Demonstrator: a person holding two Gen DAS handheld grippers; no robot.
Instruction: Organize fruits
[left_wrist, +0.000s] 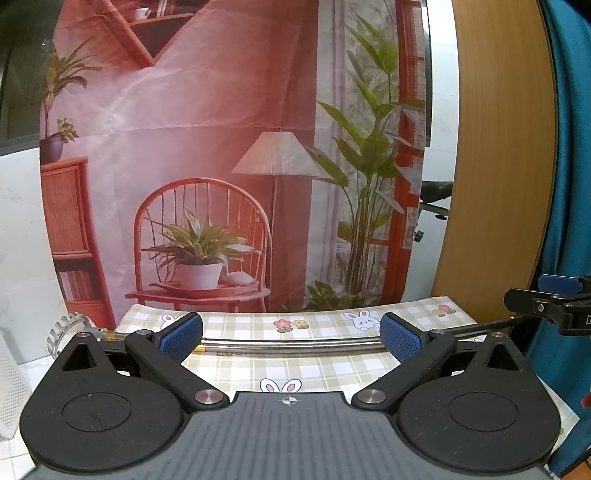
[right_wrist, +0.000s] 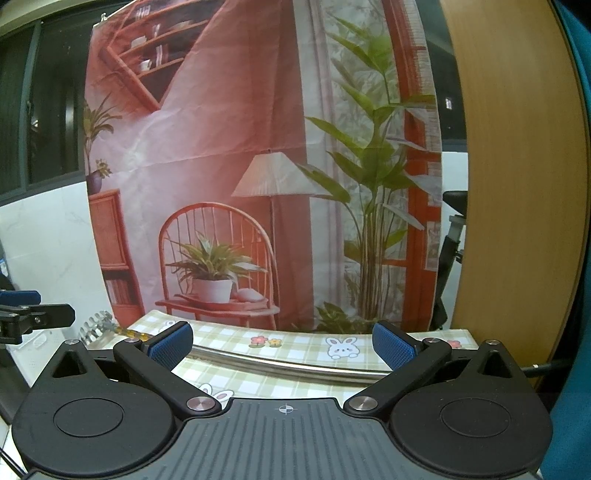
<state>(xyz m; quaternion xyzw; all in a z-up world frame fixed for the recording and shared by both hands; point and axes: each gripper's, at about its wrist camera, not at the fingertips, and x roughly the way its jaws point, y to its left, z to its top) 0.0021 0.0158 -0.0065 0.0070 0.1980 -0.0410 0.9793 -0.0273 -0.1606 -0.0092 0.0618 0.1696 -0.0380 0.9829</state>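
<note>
Plainly, both claws stood with their jaws wide apart and empty. The left gripper (left_wrist: 291, 338), black plastic arms tipped with blue ribbed rubber pads (left_wrist: 181, 338), hovered low over the table, and the right gripper (right_wrist: 282, 345) of the same make hung beside it, each showing at the edge of the other's view.

Between and just beyond the pads lay a long, slightly curved rod of shiny metal (left_wrist: 288, 345), its left end fitted with a brass-coloured collar and a toothed metal head (left_wrist: 64, 328) past the table's corner. It rested on a glossy green-and-cream checked tablecloth printed with white rabbits and small flowers (left_wrist: 325, 373).

Behind hung a creased fabric backdrop printed with a red room, rattan chair, lamp and plants (left_wrist: 221, 147), with a smooth wooden panel (left_wrist: 502, 147) to the right.

No fruit and no bowl or basket showed in either view, so where the fruit lay could not be told. By my judgement the organizing had not begun; all of it remained.
</note>
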